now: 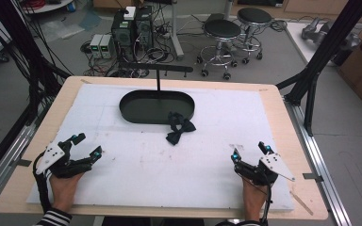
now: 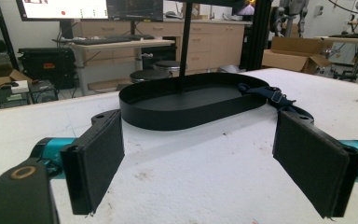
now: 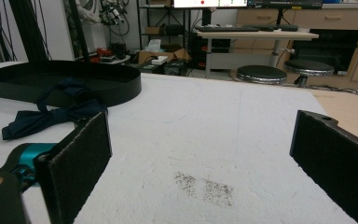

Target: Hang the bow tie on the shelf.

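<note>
So both claws are just parked on the white mat near the person's edge of the bench, one in each hand. The left claw (image 1: 86,144) has its jaws spread wide with nothing between them, and the right claw (image 1: 250,151) is the same deal, wide open and gripping nothing. Ahead of both, toward the far side, sits a black oval tray (image 1: 131,111) with a thin post rising from its middle up to a crossbar. From what I can see the tray is empty inside, just bare black floor around the post. The bow tie (image 1: 179,127) is dark navy and lies on the mat just outside the tray, with its upper end touching or leaning over the tray's near wall. Relative to the left claw it's ahead and off to the right, well apart; in the left gripper view the bow tie (image 2: 274,97) peeks out just past the right jaw, against the tray (image 2: 168,119). From the right claw it's ahead and to the left, and in the right gripper view the bow tie (image 3: 51,116) sprawls just beyond the left jaw, in front of the tray (image 3: 112,86).
</note>
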Tool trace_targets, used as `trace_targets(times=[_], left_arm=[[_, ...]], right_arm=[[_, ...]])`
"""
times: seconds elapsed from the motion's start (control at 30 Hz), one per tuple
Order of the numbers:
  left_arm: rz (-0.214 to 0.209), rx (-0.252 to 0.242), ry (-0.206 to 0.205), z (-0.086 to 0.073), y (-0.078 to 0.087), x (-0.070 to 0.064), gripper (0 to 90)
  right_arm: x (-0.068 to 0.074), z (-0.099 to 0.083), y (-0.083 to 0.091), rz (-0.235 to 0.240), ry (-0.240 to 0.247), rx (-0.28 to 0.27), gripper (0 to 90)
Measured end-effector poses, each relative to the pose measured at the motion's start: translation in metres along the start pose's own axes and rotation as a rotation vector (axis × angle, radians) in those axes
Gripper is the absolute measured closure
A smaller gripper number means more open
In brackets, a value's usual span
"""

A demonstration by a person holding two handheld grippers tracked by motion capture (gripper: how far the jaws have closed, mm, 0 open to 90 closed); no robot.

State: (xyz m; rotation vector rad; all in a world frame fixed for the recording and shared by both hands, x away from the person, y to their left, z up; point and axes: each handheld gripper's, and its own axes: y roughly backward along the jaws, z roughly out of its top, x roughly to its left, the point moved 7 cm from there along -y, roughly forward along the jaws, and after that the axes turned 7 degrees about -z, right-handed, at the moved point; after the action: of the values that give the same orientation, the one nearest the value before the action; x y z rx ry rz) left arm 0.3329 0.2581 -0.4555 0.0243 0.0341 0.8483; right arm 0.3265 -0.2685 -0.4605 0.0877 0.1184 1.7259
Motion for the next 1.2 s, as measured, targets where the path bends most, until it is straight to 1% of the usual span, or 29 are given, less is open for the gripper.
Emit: trace_targets(times=[0.17, 0.2, 0.3, 0.53, 0.73, 0.8, 0.93, 0.97, 1.03, 1.1, 1.13, 1.17, 1.2], left_arm=[[0.000, 0.003, -0.003, -0.0001, -0.0002, -0.0002, 16.9], [0.001, 0.005, -0.005, -0.0001, -0.0005, -0.0004, 17.0], [0.006, 0.012, -0.003, -0.0003, -0.0010, 0.0001, 17.1], [0.003, 0.012, -0.004, -0.0003, -0.0013, -0.0003, 17.4], [0.008, 0.018, 0.002, -0.0005, -0.0019, 0.0004, 17.8], [0.007, 0.022, -0.004, -0.0007, -0.0020, 0.0003, 17.8], [0.006, 0.022, -0.008, -0.0007, -0.0022, -0.0002, 17.8], [0.005, 0.022, -0.009, -0.0006, -0.0022, -0.0004, 17.8], [0.005, 0.021, -0.011, -0.0006, -0.0022, -0.0008, 17.8], [0.004, 0.022, -0.015, -0.0007, -0.0021, -0.0011, 17.7], [0.003, 0.021, -0.016, -0.0006, -0.0022, -0.0013, 17.7], [0.003, 0.022, -0.018, -0.0006, -0.0020, -0.0014, 17.7], [0.003, 0.022, -0.018, -0.0006, -0.0020, -0.0014, 17.8]], right_arm=[[0.0003, 0.0000, 0.0012, 0.007, -0.013, -0.003, 4.3], [-0.0006, 0.0005, 0.0012, 0.007, -0.003, -0.013, 4.3], [-0.0006, 0.0005, 0.0012, 0.008, -0.004, -0.013, 4.3], [-0.0001, 0.0001, 0.0001, 0.006, -0.004, 0.001, 4.2], [0.0001, -0.0001, 0.0000, 0.013, -0.013, 0.008, 4.2], [0.0001, -0.0001, -0.0001, 0.018, -0.015, 0.010, 4.2], [-0.0002, -0.0004, -0.0018, 0.016, -0.016, 0.024, 4.1], [0.0002, -0.0011, -0.0032, 0.021, -0.014, 0.043, 3.3], [0.0000, -0.0011, -0.0042, 0.024, -0.010, 0.047, 3.3], [-0.0004, -0.0016, -0.0050, 0.026, -0.019, 0.064, 3.4], [-0.0004, -0.0016, -0.0050, 0.026, -0.019, 0.064, 3.4], [-0.0005, -0.0016, -0.0057, 0.030, -0.023, 0.071, 3.4], [-0.0006, -0.0020, -0.0079, 0.047, -0.026, 0.093, 3.4]])
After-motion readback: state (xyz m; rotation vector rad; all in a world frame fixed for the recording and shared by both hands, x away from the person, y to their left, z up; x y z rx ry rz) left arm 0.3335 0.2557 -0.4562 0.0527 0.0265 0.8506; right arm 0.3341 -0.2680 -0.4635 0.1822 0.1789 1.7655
